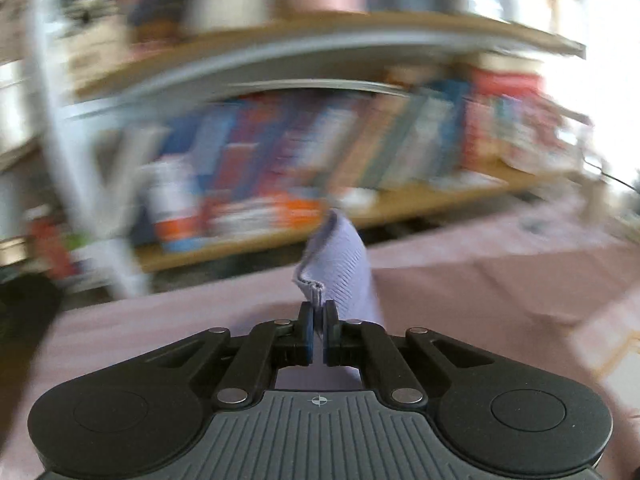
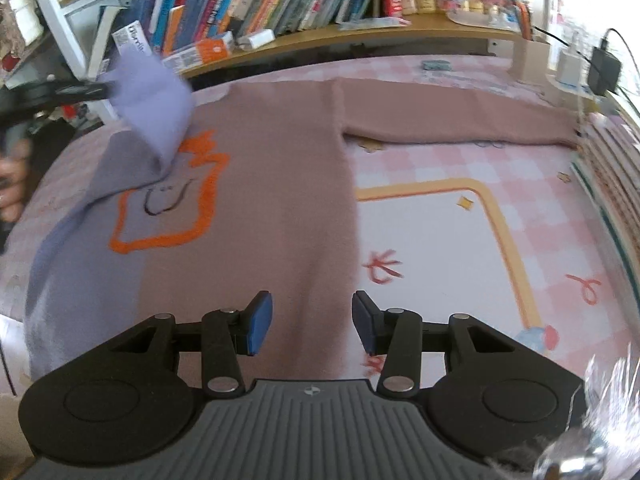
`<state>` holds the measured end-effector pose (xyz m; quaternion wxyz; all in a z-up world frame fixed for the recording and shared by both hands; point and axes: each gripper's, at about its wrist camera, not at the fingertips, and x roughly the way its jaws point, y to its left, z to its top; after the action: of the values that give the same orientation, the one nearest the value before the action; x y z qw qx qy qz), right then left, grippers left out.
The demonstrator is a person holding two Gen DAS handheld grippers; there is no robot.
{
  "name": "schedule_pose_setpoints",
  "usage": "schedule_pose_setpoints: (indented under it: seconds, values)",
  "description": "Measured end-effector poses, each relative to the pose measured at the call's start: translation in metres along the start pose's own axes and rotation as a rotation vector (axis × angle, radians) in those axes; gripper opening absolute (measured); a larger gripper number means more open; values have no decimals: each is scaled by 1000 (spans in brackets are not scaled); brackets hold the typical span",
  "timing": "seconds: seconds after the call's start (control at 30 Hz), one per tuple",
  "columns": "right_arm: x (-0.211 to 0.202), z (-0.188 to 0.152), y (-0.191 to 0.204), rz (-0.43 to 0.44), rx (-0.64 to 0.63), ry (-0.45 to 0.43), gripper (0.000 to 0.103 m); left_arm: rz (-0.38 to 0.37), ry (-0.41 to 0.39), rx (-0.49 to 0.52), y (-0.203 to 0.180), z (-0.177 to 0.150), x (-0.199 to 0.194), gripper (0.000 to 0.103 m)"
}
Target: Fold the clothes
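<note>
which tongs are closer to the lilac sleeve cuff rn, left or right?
Left. The left tongs are shut on the lilac sleeve cuff, lifting it off the sweater. The right tongs hang open over the sweater's lower hem, well away from the cuff.

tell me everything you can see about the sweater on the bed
The sweater is a soft knit, mauve-brown across the body and one sleeve, lilac on the other side, with an orange outline and a small dark drawn face on the chest. It lies spread flat on the pink checked bed cover, the mauve sleeve stretched straight out sideways. The lilac sleeve is lifted off the bed, its ribbed cuff pinched in the shut left tongs. The right tongs hover open over the hem, not gripping it.
</note>
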<state>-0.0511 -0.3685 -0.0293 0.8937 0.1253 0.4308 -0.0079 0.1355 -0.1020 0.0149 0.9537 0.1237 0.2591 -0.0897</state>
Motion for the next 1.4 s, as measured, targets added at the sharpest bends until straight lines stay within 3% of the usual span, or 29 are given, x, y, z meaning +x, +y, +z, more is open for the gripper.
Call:
schedule_pose_setpoints:
  seconds: [0.2,0.37,0.53,0.67,0.73,0.93,1.03,1.13,1.3,1.4]
  values:
    - [12,6,28,27,-11,16,42,300,52,-49,132,-35,-24,3]
    - [21,4,49,24,-29,33,42,446,93,-95,197,-58,-35,3]
    - [27,0,61,6,-29,49,42,482,119,-211,233,-78,-35,3]
    - [27,-1,67,-2,-28,49,42,466,151,-221,239,-91,-31,4]
    - [26,-3,68,-7,-23,49,42,458,170,-218,239,-97,-30,13]
    - [22,-6,64,-20,-11,51,42,477,215,-272,241,-117,-47,16]
    - [19,-8,56,-33,-4,56,42,399,211,-330,226,-127,-71,16]
    - [15,-11,44,-49,14,58,42,245,221,-355,190,-140,-93,16]
    - [9,-14,28,-40,13,71,39,-22,304,-397,125,-163,-112,18]
    - [6,-16,23,-26,-6,73,37,-88,325,-440,101,-168,-118,37]
